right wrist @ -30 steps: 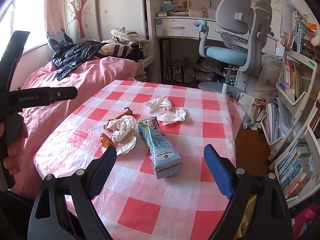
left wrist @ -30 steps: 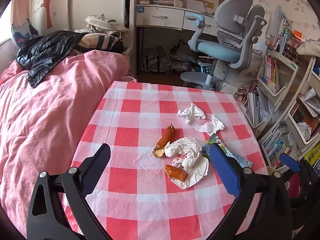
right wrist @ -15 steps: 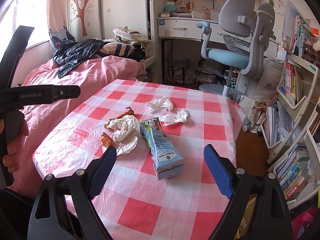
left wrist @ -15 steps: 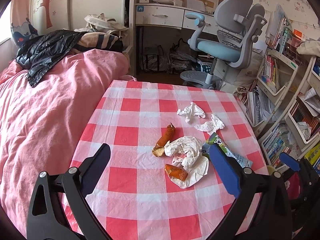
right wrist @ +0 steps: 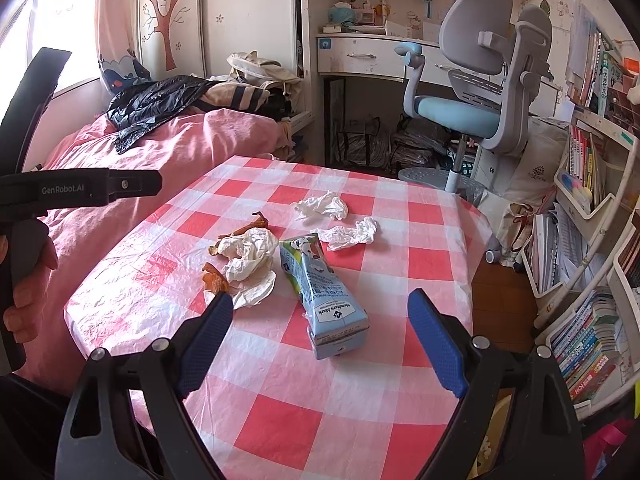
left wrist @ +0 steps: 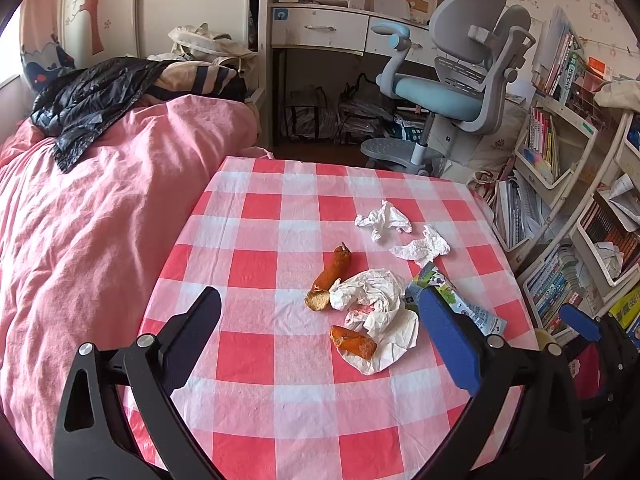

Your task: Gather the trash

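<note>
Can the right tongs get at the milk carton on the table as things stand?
Probably yes. The milk carton lies on its side straight ahead of the open right tongs, nothing between; the crumpled wrapper sits beside it, apart.

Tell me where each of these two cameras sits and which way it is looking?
Left wrist: sits on the left gripper, looking down across the checked table at food scraps and a crumpled wrapper; only its open jaws show, empty.
Right wrist: sits on the right gripper, looking down at the milk carton; its open jaws and, far left, the person's hand on the other gripper's handle show.
Shared: table, carton, two crumpled tissues, bed, desk chair.
</note>
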Available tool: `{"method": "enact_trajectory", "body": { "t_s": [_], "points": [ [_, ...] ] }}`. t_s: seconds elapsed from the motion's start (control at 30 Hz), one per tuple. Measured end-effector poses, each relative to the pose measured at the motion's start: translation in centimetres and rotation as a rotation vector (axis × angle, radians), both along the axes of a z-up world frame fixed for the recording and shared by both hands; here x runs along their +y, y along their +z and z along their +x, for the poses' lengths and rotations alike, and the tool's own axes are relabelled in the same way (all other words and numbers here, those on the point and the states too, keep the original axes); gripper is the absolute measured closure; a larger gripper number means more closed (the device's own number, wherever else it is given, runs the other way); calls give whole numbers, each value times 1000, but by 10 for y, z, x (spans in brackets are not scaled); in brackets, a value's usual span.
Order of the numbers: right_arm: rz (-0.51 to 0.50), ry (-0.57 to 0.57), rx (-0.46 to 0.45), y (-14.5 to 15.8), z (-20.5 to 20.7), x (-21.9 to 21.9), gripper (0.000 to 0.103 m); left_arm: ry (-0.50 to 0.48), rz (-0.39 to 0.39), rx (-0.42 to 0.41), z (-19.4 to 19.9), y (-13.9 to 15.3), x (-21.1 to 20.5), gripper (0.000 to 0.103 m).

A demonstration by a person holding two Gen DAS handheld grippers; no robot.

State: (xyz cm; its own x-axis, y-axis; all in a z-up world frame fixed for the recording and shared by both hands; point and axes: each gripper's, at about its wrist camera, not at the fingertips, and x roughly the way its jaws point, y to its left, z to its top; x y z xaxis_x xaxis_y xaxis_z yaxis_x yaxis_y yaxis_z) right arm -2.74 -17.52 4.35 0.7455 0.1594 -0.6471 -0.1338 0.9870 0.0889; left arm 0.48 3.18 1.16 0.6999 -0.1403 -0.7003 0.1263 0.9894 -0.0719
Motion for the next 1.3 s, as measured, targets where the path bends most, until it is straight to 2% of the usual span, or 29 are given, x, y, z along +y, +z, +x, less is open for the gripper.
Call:
{"method": "enact_trajectory", "body": {
  "t_s": [1.3],
  "points": [
    [-9, 4, 0, 0, 0, 4, 17, -9, 4, 8, -5, -3, -2, 7]
  ]
}}
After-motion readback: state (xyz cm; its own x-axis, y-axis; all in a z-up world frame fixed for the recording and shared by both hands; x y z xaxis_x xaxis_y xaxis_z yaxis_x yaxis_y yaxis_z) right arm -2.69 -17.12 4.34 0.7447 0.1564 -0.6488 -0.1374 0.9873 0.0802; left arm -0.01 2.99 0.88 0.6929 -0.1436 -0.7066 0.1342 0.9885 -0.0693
